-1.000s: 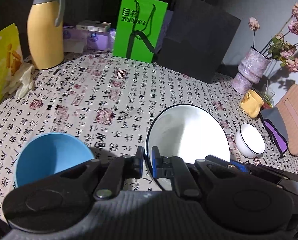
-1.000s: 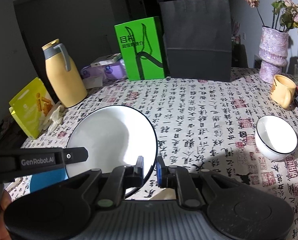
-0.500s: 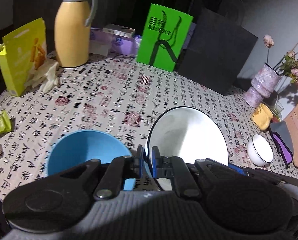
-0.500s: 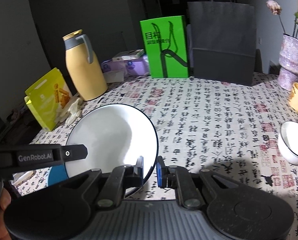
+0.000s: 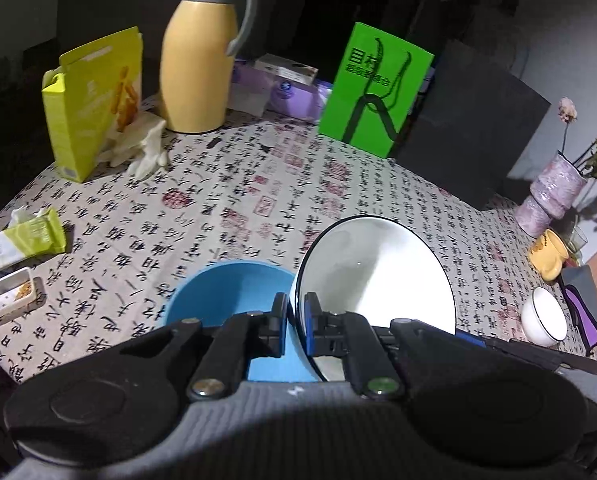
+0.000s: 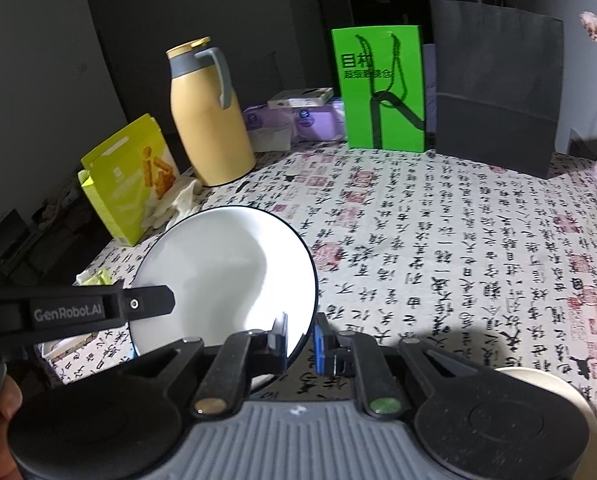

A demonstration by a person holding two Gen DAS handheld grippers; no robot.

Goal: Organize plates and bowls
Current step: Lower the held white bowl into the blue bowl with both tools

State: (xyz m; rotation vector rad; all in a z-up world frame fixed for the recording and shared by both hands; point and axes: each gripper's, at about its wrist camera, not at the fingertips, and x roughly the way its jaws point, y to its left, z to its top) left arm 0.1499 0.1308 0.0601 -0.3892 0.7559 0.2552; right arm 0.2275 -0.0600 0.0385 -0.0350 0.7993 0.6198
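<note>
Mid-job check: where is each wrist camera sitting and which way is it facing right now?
Left wrist: on the left gripper, angled down over the table; jaws pinch the near rim of the white plate, blue bowl just left of it. No hand shows.
Right wrist: on the right gripper, looking the same way; jaws pinch the plate's right rim; the left gripper's arm and a fingertip show at left.
Shared: plate, yellow jug, green bag, black bag.

A dim room with dark walls held a table under a calligraphy-print tablecloth.
</note>
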